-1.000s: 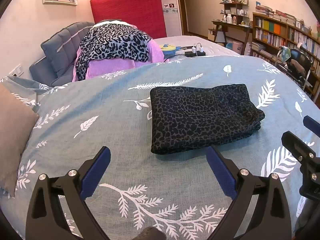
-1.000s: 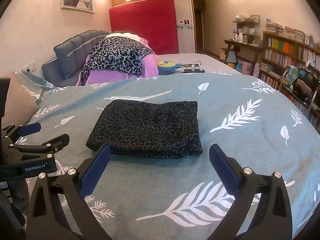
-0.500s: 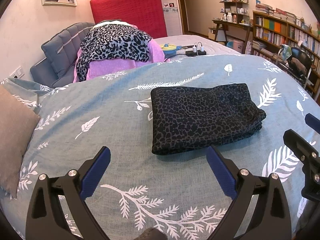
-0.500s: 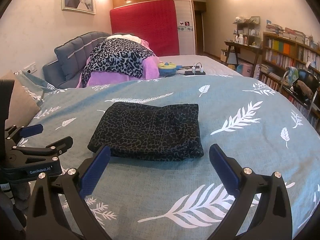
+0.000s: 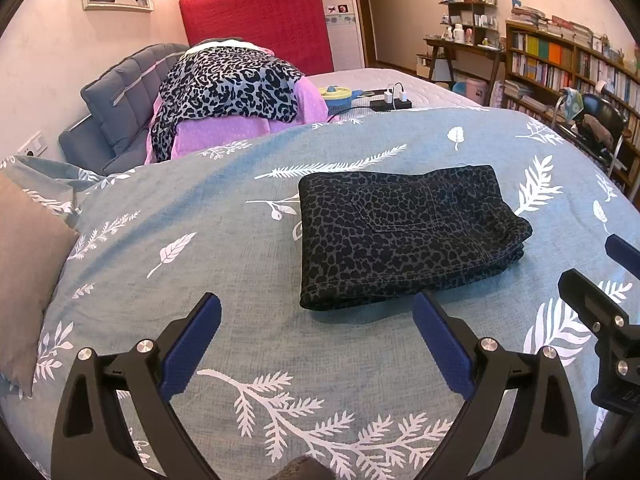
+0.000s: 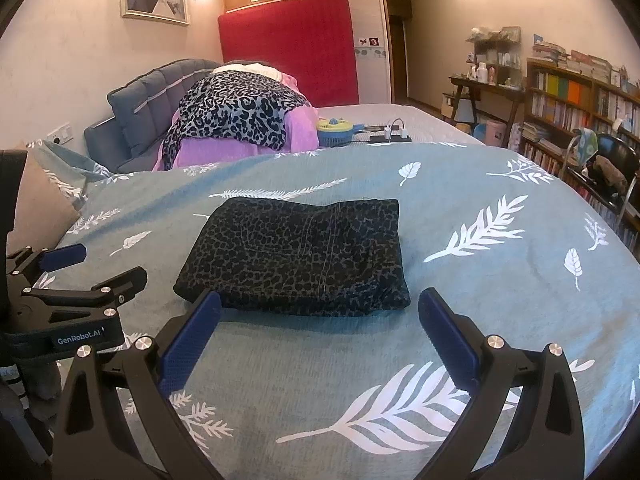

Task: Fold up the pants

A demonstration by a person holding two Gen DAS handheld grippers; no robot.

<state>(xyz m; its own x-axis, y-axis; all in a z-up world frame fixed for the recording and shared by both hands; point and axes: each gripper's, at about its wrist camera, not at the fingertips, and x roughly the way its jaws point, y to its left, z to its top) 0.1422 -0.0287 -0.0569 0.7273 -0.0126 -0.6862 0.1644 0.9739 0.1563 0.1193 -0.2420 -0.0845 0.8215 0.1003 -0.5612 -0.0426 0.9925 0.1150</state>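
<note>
While both sets of jaws stand wide and empty, the pants (image 5: 404, 232), a thick rectangular bundle of dark leopard-print fabric, lie folded on the leaf-patterned bed cover (image 5: 200, 220).

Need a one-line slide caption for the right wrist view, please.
Open right gripper hovers near folded leopard-print pants lying on a leaf-patterned bedspread.

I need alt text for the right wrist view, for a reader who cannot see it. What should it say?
Folded dark leopard-print pants lie flat on a blue-green bedspread with white leaf prints. The open right claw sits empty just in front of them, and the left claw shows at the left edge. Behind are a clothes pile and bookshelves.
</note>
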